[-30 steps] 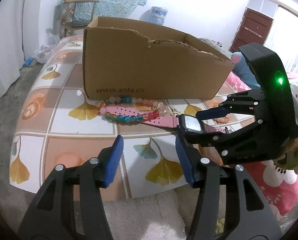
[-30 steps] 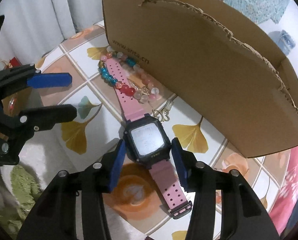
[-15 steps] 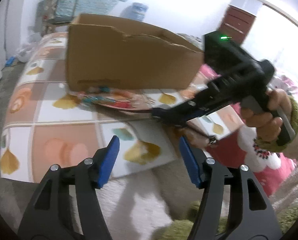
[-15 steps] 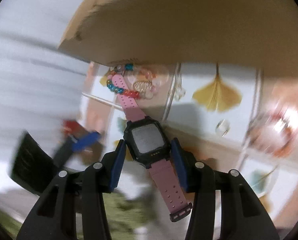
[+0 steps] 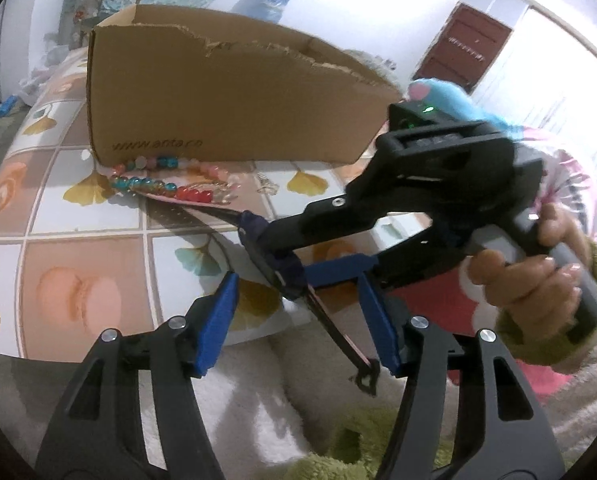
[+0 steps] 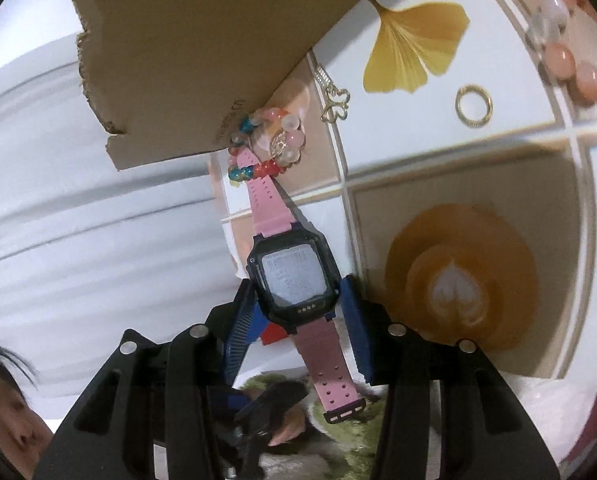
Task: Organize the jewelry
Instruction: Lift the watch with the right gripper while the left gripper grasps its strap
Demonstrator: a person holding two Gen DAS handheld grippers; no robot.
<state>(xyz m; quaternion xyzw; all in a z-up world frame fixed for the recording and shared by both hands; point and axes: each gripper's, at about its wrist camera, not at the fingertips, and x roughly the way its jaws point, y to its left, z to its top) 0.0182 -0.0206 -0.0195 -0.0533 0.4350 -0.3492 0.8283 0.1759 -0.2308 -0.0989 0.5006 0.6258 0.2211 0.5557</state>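
My right gripper (image 6: 294, 312) is shut on a pink-strapped watch (image 6: 290, 276) with a black square face, pads on its two sides. In the left wrist view the right gripper (image 5: 274, 256) holds the watch (image 5: 266, 264) edge-on above the table's front edge. Its far strap runs to the multicoloured bead bracelet (image 5: 158, 186) against the cardboard box (image 5: 226, 96). Its near strap end (image 5: 364, 376) hangs down. My left gripper (image 5: 298, 320) sits just below, jaws closing. The strap hangs between its pads, untouched.
On the tiled, ginkgo-print tablecloth (image 6: 418, 32) lie a gold ring (image 6: 473, 106), a small gold charm (image 6: 334, 104) and a peach bead bracelet (image 6: 570, 60). A hand (image 5: 538, 276) holds the right gripper's handle. White and green fleece (image 5: 258, 408) lies below the table edge.
The right gripper has rolled far over with the watch in it, so the watch now shows edge-on in the left wrist view. The left gripper has shifted under it.
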